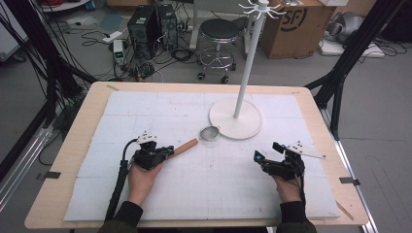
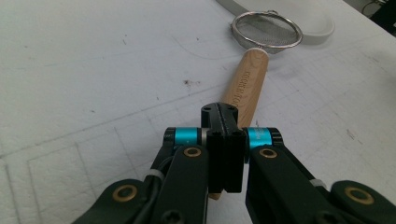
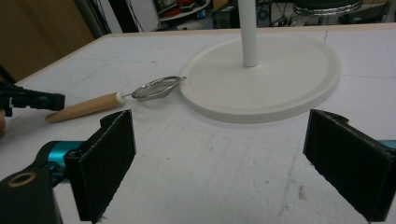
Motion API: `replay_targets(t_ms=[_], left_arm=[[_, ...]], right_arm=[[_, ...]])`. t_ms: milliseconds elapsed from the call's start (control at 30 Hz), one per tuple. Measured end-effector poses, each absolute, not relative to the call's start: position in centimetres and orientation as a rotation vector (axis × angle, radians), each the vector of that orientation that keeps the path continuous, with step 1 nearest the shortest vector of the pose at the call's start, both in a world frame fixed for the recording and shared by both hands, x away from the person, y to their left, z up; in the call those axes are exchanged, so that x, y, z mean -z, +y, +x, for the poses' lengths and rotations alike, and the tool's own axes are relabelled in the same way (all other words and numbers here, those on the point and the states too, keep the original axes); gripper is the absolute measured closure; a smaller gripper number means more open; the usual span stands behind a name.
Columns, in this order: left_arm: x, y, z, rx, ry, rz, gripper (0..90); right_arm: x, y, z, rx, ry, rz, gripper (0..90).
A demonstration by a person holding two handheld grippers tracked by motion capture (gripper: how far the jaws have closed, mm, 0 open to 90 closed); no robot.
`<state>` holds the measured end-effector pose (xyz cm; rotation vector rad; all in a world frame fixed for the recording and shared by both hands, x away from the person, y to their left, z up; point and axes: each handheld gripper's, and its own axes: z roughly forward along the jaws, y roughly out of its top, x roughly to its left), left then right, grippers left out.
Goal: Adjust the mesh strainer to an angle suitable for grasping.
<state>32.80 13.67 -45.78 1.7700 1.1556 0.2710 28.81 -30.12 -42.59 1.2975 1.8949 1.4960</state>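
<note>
A small mesh strainer (image 1: 210, 132) with a wooden handle (image 1: 186, 146) lies on the white mat, its bowl touching the round base of a white hook stand (image 1: 235, 119). My left gripper (image 1: 170, 150) hovers over the near end of the handle, jaws pressed together with nothing between them. In the left gripper view the handle (image 2: 247, 79) runs out from under the shut gripper (image 2: 223, 112) toward the mesh bowl (image 2: 267, 29). My right gripper (image 1: 266, 151) rests at the right of the mat, open and empty. The right gripper view has its wide-apart gripper (image 3: 223, 140) facing the strainer (image 3: 156, 87) and stand base (image 3: 261, 84).
The stand's white pole (image 1: 248, 63) rises to a ring of hooks. The white gridded mat (image 1: 145, 111) covers most of the wooden table (image 1: 82, 116). Behind the table stand a stool (image 1: 219, 36), a cardboard box (image 1: 296, 24) and computer cases (image 1: 150, 24) on the floor.
</note>
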Motion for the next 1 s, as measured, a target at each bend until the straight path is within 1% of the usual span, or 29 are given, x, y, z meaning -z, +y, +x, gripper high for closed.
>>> replay_targets(t_ms=[33, 67, 100, 133, 167, 233, 300, 367, 433, 467, 500, 633, 800, 833, 1000], left_arm=[[45.7, 13.6, 32.8, -0.279, 1.143, 1.775, 89.4], [45.7, 13.6, 32.7, -0.292, 1.130, 1.785, 85.6], [45.6, 13.6, 32.5, -0.334, 1.138, 1.795, 78.3], [45.6, 13.6, 32.6, -0.327, 1.149, 1.795, 68.4], [45.6, 13.6, 32.6, -0.327, 1.149, 1.795, 64.4], [45.6, 13.8, 32.6, -0.305, 1.131, 1.789, 56.5], [45.5, 13.9, 32.5, -0.290, 1.107, 1.784, 48.6], [45.5, 13.8, 32.4, -0.308, 1.094, 1.790, 39.9], [45.3, 13.9, 32.3, -0.318, 1.086, 1.792, 36.4], [45.2, 14.0, 32.3, -0.319, 1.086, 1.779, 36.4], [44.8, 14.3, 32.1, -0.323, 1.077, 1.757, 32.6], [44.1, 15.0, 31.8, -0.327, 1.051, 1.727, 29.9], [43.1, 16.7, 31.2, -0.336, 1.044, 1.689, 26.0], [42.7, 17.3, 30.9, -0.354, 1.033, 1.684, 25.1], [41.9, 18.5, 30.4, -0.376, 1.021, 1.657, 23.5]], right_arm=[[42.6, -30.0, 28.9, -1.500, 1.897, 1.299, 8.5], [42.6, -29.9, 28.9, -1.501, 1.900, 1.296, 8.5], [42.5, -29.9, 28.9, -1.498, 1.905, 1.296, 8.5], [42.5, -29.8, 28.9, -1.492, 1.902, 1.298, 8.5], [42.5, -29.8, 29.0, -1.494, 1.898, 1.304, 8.8], [42.4, -29.9, 28.9, -1.494, 1.894, 1.307, 14.3], [42.3, -29.9, 28.9, -1.500, 1.885, 1.311, 14.6], [42.1, -29.8, 28.9, -1.502, 1.885, 1.311, 14.5], [42.0, -29.5, 29.0, -1.493, 1.894, 1.302, 14.4], [42.0, -29.5, 29.0, -1.493, 1.894, 1.302, 14.4], [41.9, -29.3, 29.1, -1.498, 1.903, 1.309, 14.2], [41.8, -28.8, 29.1, -1.502, 1.918, 1.298, 14.1], [41.7, -28.4, 29.3, -1.513, 1.935, 1.308, 14.0], [41.7, -28.3, 29.4, -1.516, 1.939, 1.314, 14.0], [41.5, -27.5, 29.9, -1.531, 1.960, 1.349, 14.1]])
